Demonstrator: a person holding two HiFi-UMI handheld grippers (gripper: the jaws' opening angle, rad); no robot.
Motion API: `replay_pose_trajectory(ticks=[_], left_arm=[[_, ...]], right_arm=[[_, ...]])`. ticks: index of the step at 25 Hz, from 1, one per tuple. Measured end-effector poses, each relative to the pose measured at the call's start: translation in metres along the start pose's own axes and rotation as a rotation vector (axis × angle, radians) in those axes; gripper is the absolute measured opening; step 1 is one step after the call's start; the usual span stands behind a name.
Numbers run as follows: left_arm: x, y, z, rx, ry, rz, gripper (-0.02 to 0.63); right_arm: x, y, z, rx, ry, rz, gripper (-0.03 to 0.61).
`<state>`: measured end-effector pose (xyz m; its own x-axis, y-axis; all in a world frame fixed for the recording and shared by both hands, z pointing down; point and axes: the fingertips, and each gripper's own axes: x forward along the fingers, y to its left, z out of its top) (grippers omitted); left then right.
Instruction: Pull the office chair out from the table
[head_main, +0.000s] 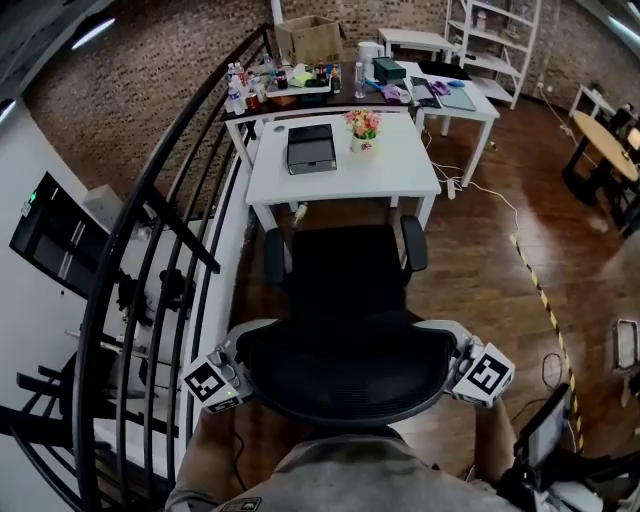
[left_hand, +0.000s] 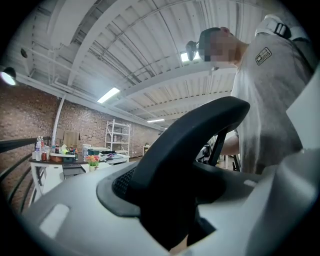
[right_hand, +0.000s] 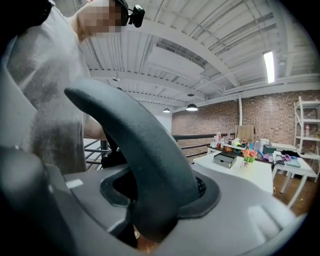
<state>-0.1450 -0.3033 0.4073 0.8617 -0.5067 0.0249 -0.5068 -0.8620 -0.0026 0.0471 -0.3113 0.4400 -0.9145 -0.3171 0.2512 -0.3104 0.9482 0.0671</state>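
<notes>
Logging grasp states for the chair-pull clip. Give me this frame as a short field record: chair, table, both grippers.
chair: office chair, black, facing the white table
chair position: armrests on the near side of the table's front edge
left gripper: jaws closed on the left edge of the backrest
right gripper: jaws closed on the backrest's right edge
on table: dark drawer box, flower pot
beside chair: black railing, on its left
</notes>
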Motion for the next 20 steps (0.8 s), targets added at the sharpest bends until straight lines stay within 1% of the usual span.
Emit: replay_pose_trajectory(ticks=[9,15,20], left_arm=[[-0.016,-0.048,-0.002,0.002,-0.002,0.006,0.256],[-0.034,-0.081,-0.002,0.027,-0.007,-0.015,0.253],[-0.051,-0.105,-0.003,0.041,-0.018,-0.032,0.250]], right_arm=[[-0.023,0.042,-0.007,0.005,0.006,0.010,0.207],[-0.038,0.077,-0.006,0.014,0.003,-0.022,0.210],[-0.044,0.105,-0.008,0.031,0.021,-0.023,0.210]])
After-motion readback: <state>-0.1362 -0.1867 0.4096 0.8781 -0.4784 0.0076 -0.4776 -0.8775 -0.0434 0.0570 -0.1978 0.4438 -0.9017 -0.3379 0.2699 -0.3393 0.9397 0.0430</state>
